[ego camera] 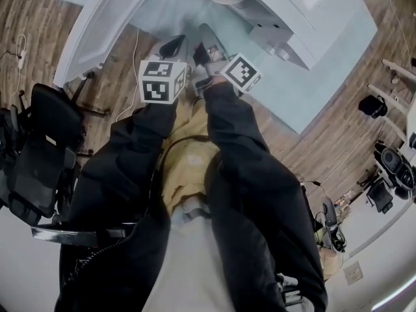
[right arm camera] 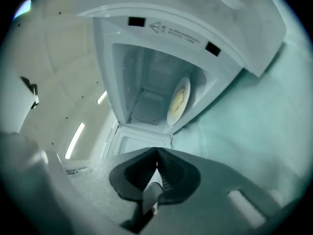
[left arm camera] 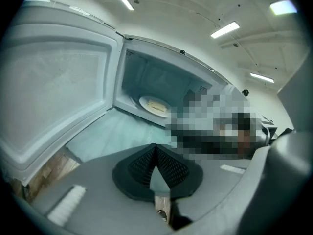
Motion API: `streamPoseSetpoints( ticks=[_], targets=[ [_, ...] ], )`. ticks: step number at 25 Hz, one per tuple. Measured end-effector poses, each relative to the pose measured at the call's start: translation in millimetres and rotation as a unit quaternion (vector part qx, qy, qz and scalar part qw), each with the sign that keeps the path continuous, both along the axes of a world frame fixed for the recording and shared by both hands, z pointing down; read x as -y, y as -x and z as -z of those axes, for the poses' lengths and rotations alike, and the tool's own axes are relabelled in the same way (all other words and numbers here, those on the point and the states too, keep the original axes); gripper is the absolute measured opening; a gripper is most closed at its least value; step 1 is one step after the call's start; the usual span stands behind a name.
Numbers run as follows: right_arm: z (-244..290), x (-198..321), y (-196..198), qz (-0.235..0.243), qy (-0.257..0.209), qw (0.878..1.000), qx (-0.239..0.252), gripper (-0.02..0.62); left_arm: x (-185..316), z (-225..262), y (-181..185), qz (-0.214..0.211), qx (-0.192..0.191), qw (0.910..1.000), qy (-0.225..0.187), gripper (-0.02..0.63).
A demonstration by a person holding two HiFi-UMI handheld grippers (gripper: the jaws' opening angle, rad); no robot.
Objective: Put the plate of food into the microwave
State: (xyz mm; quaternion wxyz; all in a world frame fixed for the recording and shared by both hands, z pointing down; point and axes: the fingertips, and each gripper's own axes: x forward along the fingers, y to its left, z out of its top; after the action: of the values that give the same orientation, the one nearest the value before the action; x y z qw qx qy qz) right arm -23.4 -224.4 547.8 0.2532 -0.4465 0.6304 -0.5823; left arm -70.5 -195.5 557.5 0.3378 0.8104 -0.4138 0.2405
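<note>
While the plate point(left arm camera: 155, 105) is sitting inside the microwave point(left arm camera: 151, 77), the left tool point(left arm camera: 156, 147) and right tool point(right arm camera: 157, 152) are hovering closed, empty. Its door point(left arm camera: 54, 82) is standing open at nine o'clock.

No word, brand or number can be read anywhere. The nearest thing to writing is a line of small dark print point(right arm camera: 182, 35) that begins with a small outlined triangular sign point(right arm camera: 155, 27). It stands on the front frame of the white microwave point(right arm camera: 234, 18), just above its open cavity, and shows in the right gripper view; the letters are too small and soft to make out. In the head view, the left white marker cube point(ego camera: 162, 81) on the left gripper point(ego camera: 173, 45) and the right white marker cube point(ego camera: 242, 72) on the right gripper point(ego camera: 203, 52) bear black square-block patterns, which hold no letters or digits.
</note>
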Motion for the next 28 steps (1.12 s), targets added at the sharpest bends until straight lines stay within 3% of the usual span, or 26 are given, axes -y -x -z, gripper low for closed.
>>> streamPoseSetpoints(
  ticks=[3, 9, 19, 28],
  targets=[
    [16, -18, -2, 0.024, -0.022, 0.997, -0.077, -0.005, -7, 11, -5, -0.004, -0.005, 0.9999, -0.010, -0.005],
    [82, -40, -13, 0.033, -0.094, 0.974, -0.204, -0.005, -17, 61, -26, -0.021, -0.030, 0.9979, -0.054, -0.005],
    [197, -75, -53, -0.028, -0.182, 0.898, -0.399, -0.005, -25, 163, -65, -0.061, -0.048, 0.9833, -0.164, -0.005],
    [279, -100, -116, -0.114, -0.214, 0.843, -0.481, -0.005, -43, 249, -115, -0.110, -0.067, 0.9542, -0.270, -0.005]
  ],
)
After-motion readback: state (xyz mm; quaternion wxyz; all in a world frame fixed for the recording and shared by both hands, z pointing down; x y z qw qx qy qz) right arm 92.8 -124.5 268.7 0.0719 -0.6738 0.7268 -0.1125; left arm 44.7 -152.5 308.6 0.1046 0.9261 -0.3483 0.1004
